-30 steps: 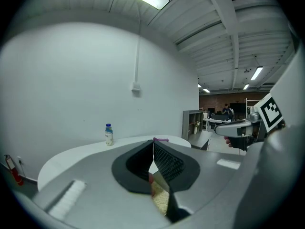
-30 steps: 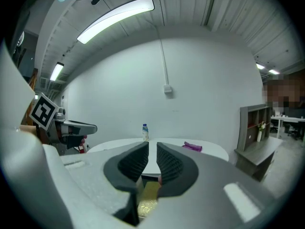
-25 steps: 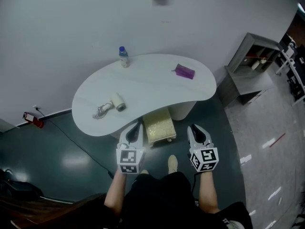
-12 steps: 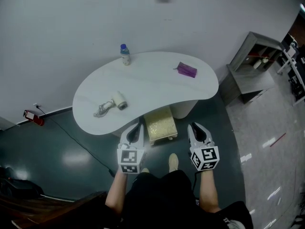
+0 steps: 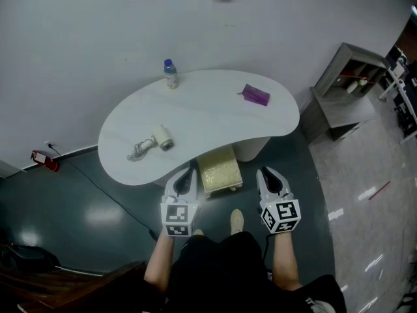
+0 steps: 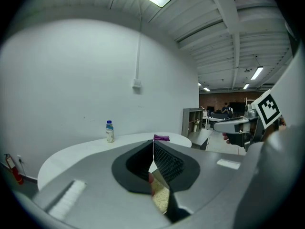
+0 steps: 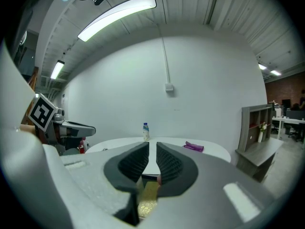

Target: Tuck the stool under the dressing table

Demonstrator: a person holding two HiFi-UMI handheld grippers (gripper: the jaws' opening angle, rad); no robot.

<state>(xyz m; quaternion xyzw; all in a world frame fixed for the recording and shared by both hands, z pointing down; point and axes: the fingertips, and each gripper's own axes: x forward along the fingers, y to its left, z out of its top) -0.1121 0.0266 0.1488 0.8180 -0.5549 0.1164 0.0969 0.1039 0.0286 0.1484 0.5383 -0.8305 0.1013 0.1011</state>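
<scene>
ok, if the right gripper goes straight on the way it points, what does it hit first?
The right gripper would most likely meet the dressing table at its front edge, or the base just beneath; depth is unclear. The stool sits left of that line.

Yellow-cushioned stool (image 5: 220, 170), upright, far end beneath front edge of white kidney-shaped dressing table (image 5: 208, 119), near end protruding
</scene>
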